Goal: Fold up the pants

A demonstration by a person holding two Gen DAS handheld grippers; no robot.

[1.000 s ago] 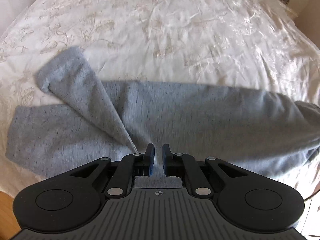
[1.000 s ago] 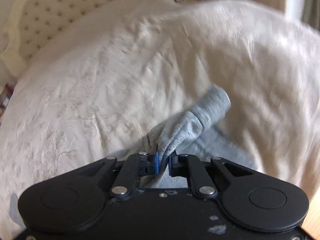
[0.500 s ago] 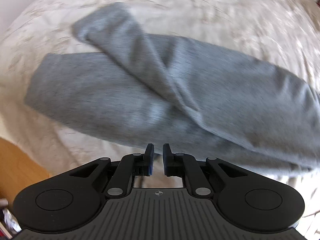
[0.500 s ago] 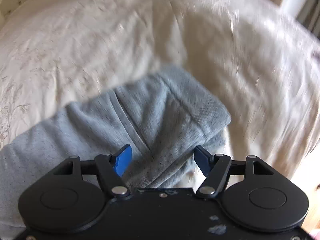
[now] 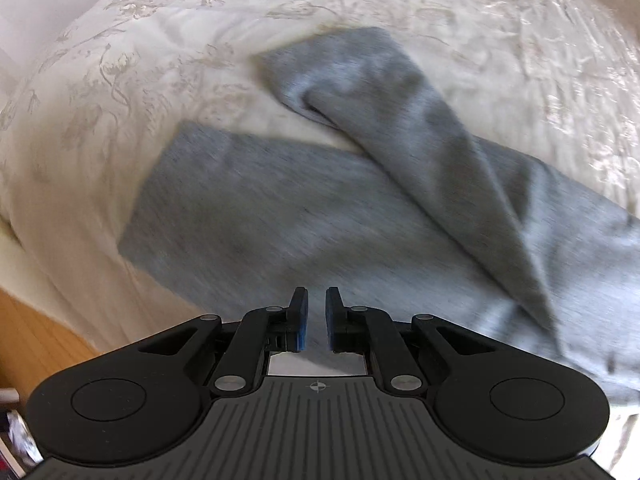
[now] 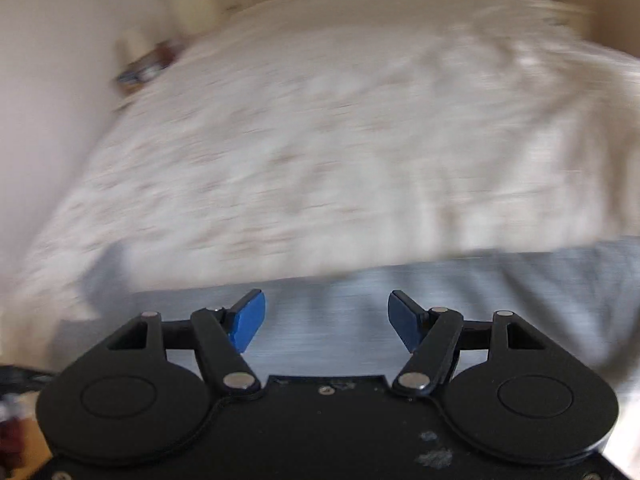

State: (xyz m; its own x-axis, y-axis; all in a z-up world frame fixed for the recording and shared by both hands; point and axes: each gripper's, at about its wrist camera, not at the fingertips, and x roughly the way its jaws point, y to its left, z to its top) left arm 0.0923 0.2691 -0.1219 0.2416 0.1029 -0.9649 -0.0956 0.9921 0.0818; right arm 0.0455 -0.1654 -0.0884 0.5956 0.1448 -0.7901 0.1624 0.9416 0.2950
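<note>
Cream bedspread (image 5: pixel 132 92) with a pale flower pattern covers the bed, and we see a strip of wooden floor (image 5: pixel 32 344) at the near left. On the spread lie the grey pants (image 5: pixel 280 208), stretched from left to right, with one leg (image 5: pixel 400 120) thrown slantwise over the other toward the far side. Our left gripper (image 5: pixel 313 318) is closed with nothing between its pads, and it hangs over the near edge of the pants. Our right gripper (image 6: pixel 326 320) has its jaws wide apart and empty; the grey cloth (image 6: pixel 480 280) lies blurred below it. We cannot tell if either touches the cloth.
</note>
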